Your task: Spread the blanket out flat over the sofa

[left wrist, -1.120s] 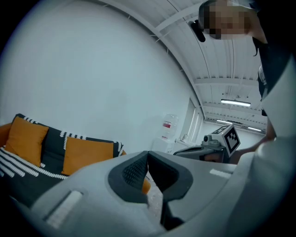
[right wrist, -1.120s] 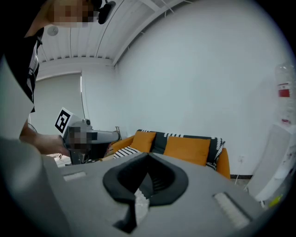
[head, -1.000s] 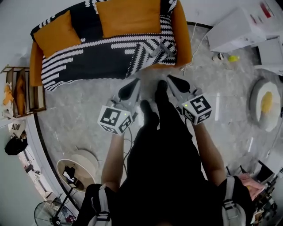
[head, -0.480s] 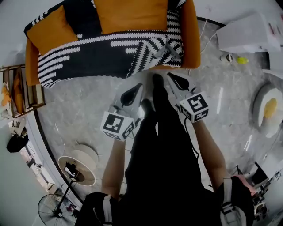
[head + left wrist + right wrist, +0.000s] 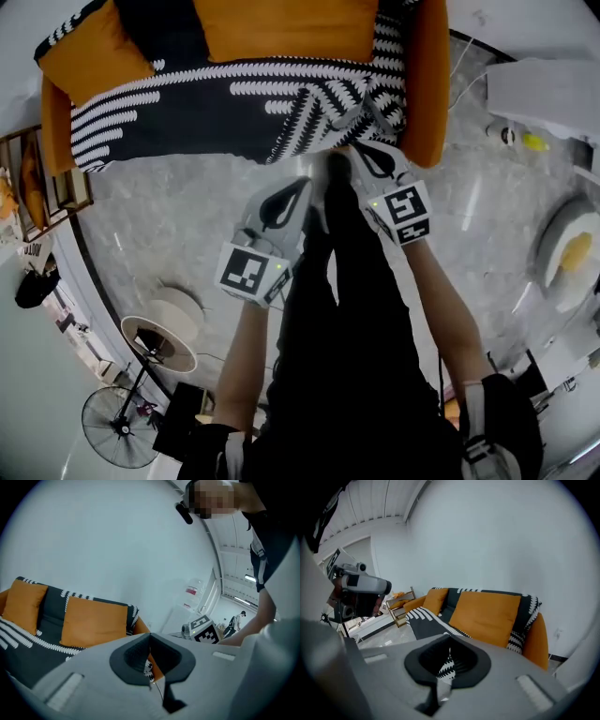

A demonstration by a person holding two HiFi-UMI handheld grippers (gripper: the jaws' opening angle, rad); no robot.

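An orange sofa (image 5: 427, 84) fills the top of the head view. A black-and-white patterned blanket (image 5: 216, 112) lies over its seat and back, bunched at the front right (image 5: 354, 108). Two orange cushions (image 5: 291, 23) lean on the backrest. My right gripper (image 5: 361, 152) is shut, its tips just at the sofa's front edge below the bunched part; I see nothing held. My left gripper (image 5: 300, 186) is shut over the floor, short of the sofa. The left gripper view shows the shut left gripper (image 5: 150, 641) facing the blanket (image 5: 18, 644). The right gripper view shows the shut right gripper (image 5: 449, 644) facing the blanket (image 5: 424, 620).
A wooden shelf (image 5: 52, 183) stands left of the sofa. White furniture (image 5: 544, 89) and a round white item (image 5: 562, 258) are at the right. A round stand (image 5: 159, 337) and a fan (image 5: 117, 427) sit on the marble floor behind. The person's black-clad legs (image 5: 337, 281) are between the grippers.
The person has stepped toward the sofa, so it looms larger. Both grippers came nearer its front edge, the right one up to it. Both stayed shut.
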